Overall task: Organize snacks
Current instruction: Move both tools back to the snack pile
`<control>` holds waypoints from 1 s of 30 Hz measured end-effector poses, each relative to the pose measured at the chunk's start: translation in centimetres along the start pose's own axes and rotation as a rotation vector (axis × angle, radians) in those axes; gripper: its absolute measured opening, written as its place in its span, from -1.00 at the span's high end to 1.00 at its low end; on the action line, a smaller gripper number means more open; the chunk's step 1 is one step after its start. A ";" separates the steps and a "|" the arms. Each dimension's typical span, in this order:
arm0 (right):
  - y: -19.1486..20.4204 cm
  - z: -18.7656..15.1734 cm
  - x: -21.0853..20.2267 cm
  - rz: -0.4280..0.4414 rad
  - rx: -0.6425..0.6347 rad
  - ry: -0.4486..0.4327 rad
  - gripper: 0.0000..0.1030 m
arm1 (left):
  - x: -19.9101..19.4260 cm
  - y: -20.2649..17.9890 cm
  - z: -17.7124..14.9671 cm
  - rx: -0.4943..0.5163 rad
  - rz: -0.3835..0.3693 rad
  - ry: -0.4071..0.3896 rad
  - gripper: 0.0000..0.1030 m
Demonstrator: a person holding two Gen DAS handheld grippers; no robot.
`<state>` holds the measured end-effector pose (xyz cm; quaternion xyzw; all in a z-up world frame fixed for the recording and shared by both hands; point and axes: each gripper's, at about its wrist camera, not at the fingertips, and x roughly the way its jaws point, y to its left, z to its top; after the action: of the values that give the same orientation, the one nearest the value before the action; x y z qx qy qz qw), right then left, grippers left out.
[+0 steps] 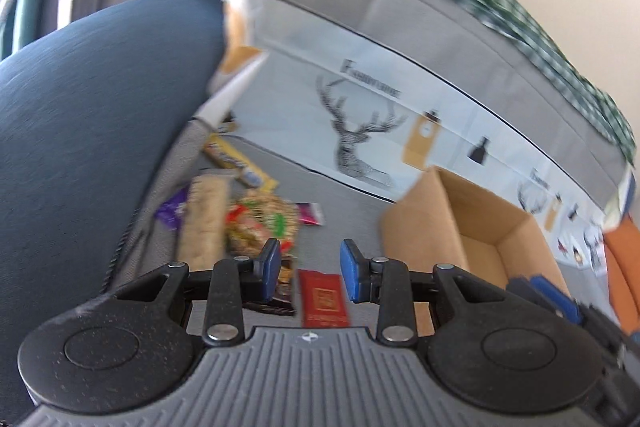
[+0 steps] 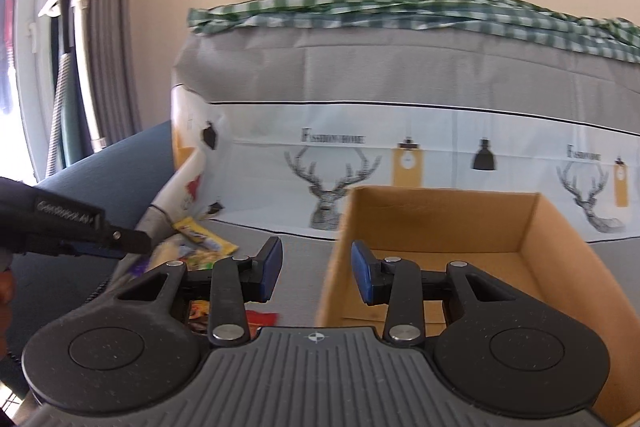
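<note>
I count one cardboard box (image 2: 532,227) on the grey surface (image 1: 340,203), its flaps open, and what I see of its inside holds no snack. Left of it lies a loose pile of about seven snack packs: a yellow bar (image 1: 236,159), a pale long pack (image 1: 204,219), a mixed-colour bag (image 1: 260,223), a purple pack (image 1: 170,213), a magenta one (image 1: 310,213), a dark packet (image 1: 280,291) and a red packet (image 1: 324,299).

My left gripper (image 1: 310,269) has its fingers (image 1: 270,263) apart with nothing between them; the red packet lies just below the gap, the dark packet under the left finger.

My right gripper (image 2: 316,269) is also parted and empty, straddling the box's near-left corner.
</note>
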<state>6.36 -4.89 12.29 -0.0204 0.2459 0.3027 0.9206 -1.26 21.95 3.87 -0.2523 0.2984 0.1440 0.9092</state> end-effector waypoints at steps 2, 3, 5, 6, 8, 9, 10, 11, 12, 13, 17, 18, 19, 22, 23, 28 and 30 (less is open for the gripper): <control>1.4 -0.2 0.3 0.032 -0.012 0.005 0.22 | 0.2 1.6 0.0 -0.035 0.018 -0.002 0.30; 2.1 -0.3 0.5 0.047 -0.020 0.008 0.22 | 0.5 2.2 -0.3 -0.043 0.030 0.006 0.30; 3.4 -0.7 1.0 0.075 -0.038 0.020 0.22 | 1.6 3.3 -0.8 -0.050 0.050 0.040 0.30; 3.9 -0.9 1.3 0.088 -0.045 0.028 0.22 | 2.2 3.6 -1.0 -0.048 0.060 0.055 0.30; 5.1 -1.5 1.8 0.110 -0.061 0.048 0.22 | 2.9 4.3 -1.0 -0.062 0.072 0.076 0.33; 5.5 -1.9 2.2 0.118 -0.069 0.061 0.22 | 2.9 4.5 -0.8 -0.070 0.066 0.071 0.33; 5.9 -2.2 2.7 0.123 -0.075 0.076 0.22 | 3.0 4.5 -0.7 -0.071 0.067 0.064 0.33; 6.2 -2.5 3.1 0.129 -0.077 0.088 0.22 | 3.1 4.6 -0.7 -0.066 0.072 0.063 0.33; 6.5 -2.8 3.6 0.136 -0.077 0.096 0.22 | 3.4 4.5 -0.7 -0.061 0.078 0.067 0.33; 6.7 -3.2 4.1 0.139 -0.083 0.100 0.21 | 3.7 4.3 -0.8 -0.057 0.078 0.073 0.33; 7.4 -4.5 6.4 0.129 -0.092 0.143 0.18 | 4.9 3.4 -1.1 -0.010 0.048 0.090 0.33; 7.7 -5.0 7.0 0.116 -0.115 0.156 0.17 | 5.2 3.3 -1.2 0.000 0.036 0.099 0.33; 7.9 -5.5 7.8 0.096 -0.128 0.186 0.17 | 5.5 3.2 -1.4 0.009 0.025 0.107 0.33; 8.0 -7.0 9.6 0.066 -0.129 0.217 -0.04 | 6.3 3.1 -1.6 0.026 0.003 0.114 0.33; 8.1 -7.5 10.3 0.046 -0.142 0.238 -0.04 | 6.6 3.1 -1.7 0.024 0.000 0.120 0.33; 8.2 -8.9 13.0 -0.010 -0.142 0.270 -0.25 | 8.1 3.3 -2.1 0.028 -0.017 0.136 0.33; 7.9 -9.4 14.3 -0.030 -0.109 0.330 -0.25 | 8.8 3.2 -2.3 0.044 -0.016 0.150 0.33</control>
<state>7.71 7.61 -1.75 -0.1234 0.3766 0.2944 0.8696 3.25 24.33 -4.33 -0.2450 0.3667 0.1106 0.8907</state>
